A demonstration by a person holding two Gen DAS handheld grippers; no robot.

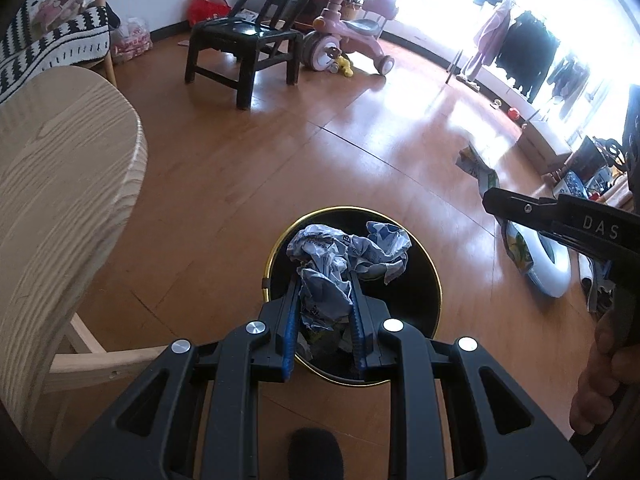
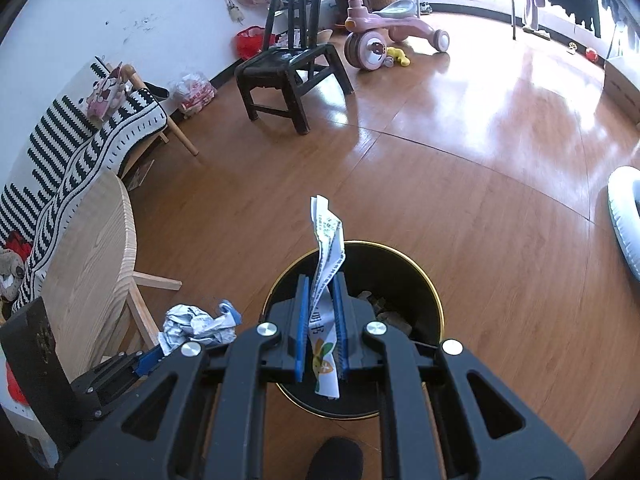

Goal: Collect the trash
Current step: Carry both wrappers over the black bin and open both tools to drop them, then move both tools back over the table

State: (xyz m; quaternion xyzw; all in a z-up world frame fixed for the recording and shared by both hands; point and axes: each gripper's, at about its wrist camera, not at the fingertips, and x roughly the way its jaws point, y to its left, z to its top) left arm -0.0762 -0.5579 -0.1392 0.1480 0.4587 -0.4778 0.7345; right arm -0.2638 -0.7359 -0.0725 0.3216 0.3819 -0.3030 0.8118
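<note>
Black bin (image 1: pixel 420 292) half hidden, left fingers (image 1: pixel 294 300) clamping crumpled paper (image 1: pixel 340 256), right fingers (image 2: pixel 341 300) clamping leaflet (image 2: pixel 326 264)

1. The bin (image 1: pixel 420 280) stands on the floor (image 1: pixel 280 152), just right of the wooden surface (image 1: pixel 60 184).
2. The left gripper (image 1: pixel 324 280) holds a crumpled paper (image 1: pixel 328 264) over the bin's mouth.
3. The right gripper (image 2: pixel 322 296) holds a folded leaflet (image 2: pixel 326 264) over the same bin, to the right of the left one.
4. More scraps (image 2: pixel 384 308) lie inside the bin.
5. A chair (image 2: pixel 288 76) stands beyond the bin, with a tricycle (image 2: pixel 384 36) to its right.
6. An inflatable ring (image 1: pixel 548 268) lies on the floor right of the bin.
</note>
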